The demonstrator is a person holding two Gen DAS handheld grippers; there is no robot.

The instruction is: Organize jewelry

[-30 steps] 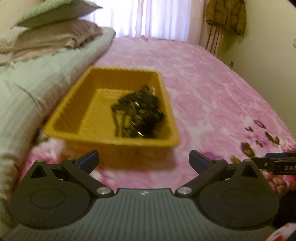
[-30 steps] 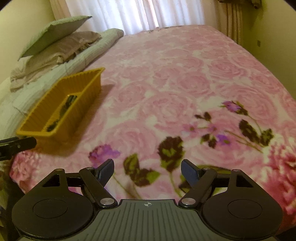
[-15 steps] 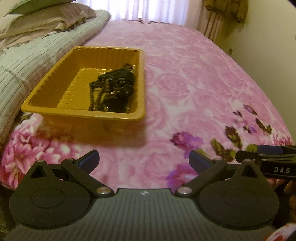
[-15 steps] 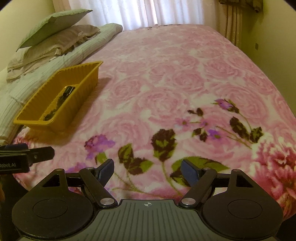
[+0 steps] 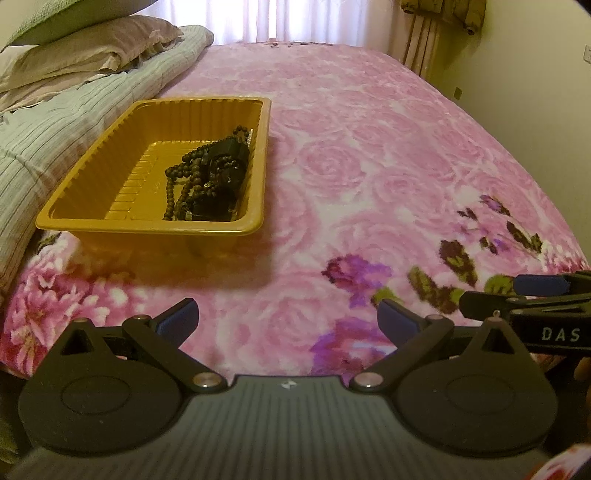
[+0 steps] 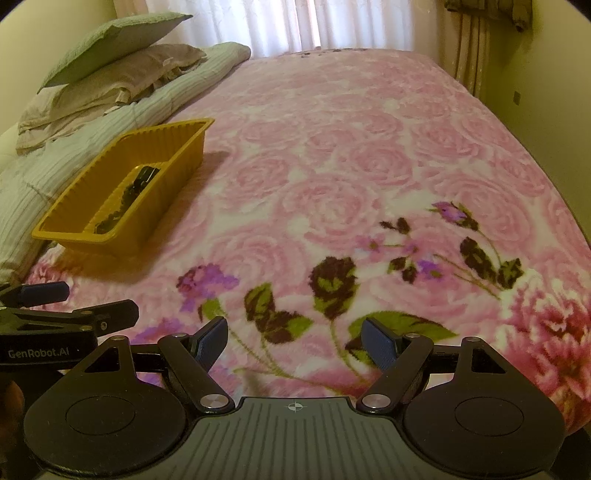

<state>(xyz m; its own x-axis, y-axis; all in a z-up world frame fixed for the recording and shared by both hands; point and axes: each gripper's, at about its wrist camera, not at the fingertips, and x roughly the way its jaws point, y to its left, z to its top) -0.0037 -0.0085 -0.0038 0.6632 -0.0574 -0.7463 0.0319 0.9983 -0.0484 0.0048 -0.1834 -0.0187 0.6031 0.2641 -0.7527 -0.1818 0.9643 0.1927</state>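
Note:
A yellow plastic tray (image 5: 147, 221) sits on the pink floral bedspread at the left; it also shows in the right wrist view (image 6: 66, 236). A heap of dark bead jewelry (image 5: 208, 177) lies in its right half, seen edge-on in the right wrist view (image 6: 125, 201). My left gripper (image 5: 287, 320) is open and empty, low over the bed's near edge, well short of the tray. My right gripper (image 6: 294, 341) is open and empty, to the right of the tray. Each gripper shows at the other view's edge.
Folded striped bedding (image 5: 55, 140) and stacked pillows (image 6: 110, 62) lie along the left of the bed, right beside the tray. Curtains (image 6: 288, 22) hang at the far end. A wall (image 5: 546, 74) runs along the right. The pink bedspread (image 6: 351, 140) stretches away ahead.
Both grippers have drawn back toward the bed's near edge, so the tray looks farther away and further left. Both stayed open and empty.

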